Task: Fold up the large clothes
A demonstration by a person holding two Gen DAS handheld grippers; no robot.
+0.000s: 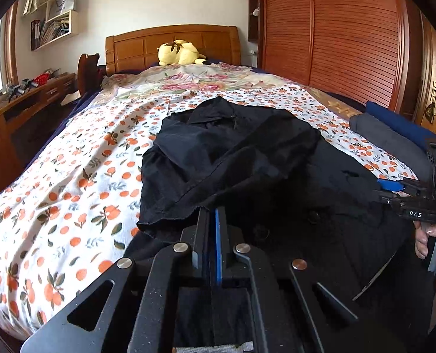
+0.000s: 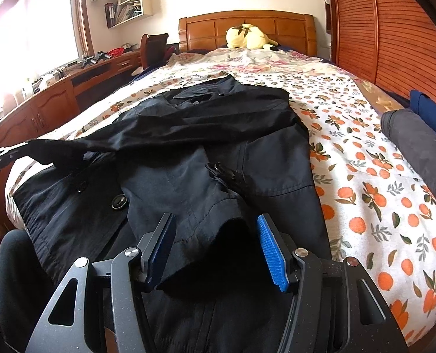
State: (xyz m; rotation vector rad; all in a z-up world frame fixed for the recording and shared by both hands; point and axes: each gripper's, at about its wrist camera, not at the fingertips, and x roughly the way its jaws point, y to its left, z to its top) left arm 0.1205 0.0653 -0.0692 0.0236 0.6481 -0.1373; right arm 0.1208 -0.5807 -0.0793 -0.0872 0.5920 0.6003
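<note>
**Black coat spread on the bed, one sleeve lifted across**

The bed (image 2: 364, 153) fills the room, its orange-print sheet (image 1: 71, 176) pulled over it and the wooden headboard (image 2: 247, 29) at the far end. Along the window side runs the desk (image 2: 56, 100), cluttered on top. Down the middle of the bed lies the black coat (image 2: 262, 158), collar toward the headboard, hem hanging at the near edge, big buttons (image 2: 118, 201) showing on the front. A folded grey and blue pile (image 2: 417, 135) sits at the right edge of the bed, well apart from the coat. A yellow plush toy (image 2: 247, 38) rests against the headboard. The left tool (image 1: 210, 220) is pinched tight on the cuff of the sleeve (image 2: 129, 141), which stretches up and over the coat's chest. The right tool (image 2: 215, 232) stands wide apart, its blue pads (image 2: 272, 250) straddling the other cuff (image 2: 215, 235) without closing on it
</note>
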